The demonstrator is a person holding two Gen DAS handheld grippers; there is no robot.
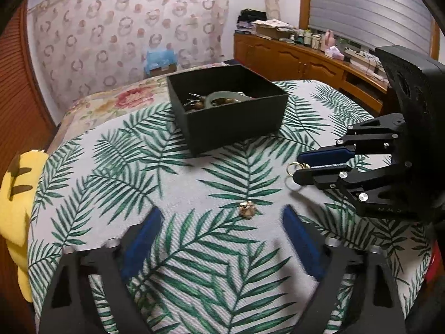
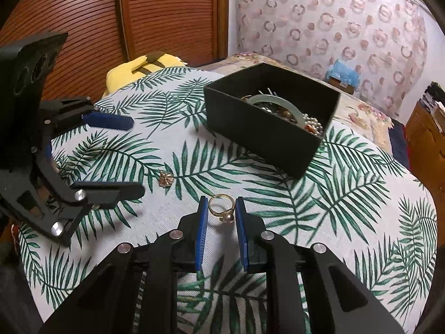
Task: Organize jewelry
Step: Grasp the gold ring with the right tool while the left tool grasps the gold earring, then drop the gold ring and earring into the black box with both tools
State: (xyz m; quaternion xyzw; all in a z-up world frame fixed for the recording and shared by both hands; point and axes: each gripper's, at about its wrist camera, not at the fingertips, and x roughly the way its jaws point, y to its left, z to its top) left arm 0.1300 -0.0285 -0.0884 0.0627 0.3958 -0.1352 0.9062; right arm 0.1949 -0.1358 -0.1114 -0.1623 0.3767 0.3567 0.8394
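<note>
Right claw (image 2: 221, 208) pinches a gold ring with a dark pearl (image 2: 221, 209) just above the leaf-print cloth (image 2: 347, 194). Left claw (image 1: 222, 220) is spread, a small gold flower-shaped ornament (image 1: 246, 209) lying between its blue pads. The black rectangular box (image 2: 261, 136) of jewelry stands beyond.

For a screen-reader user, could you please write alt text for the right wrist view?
The right hand-held gripper pinches a gold pearl ring above a leaf-print cloth. A small gold flower piece lies to the left by the left hand-held gripper; a black box of jewelry sits behind.
</note>
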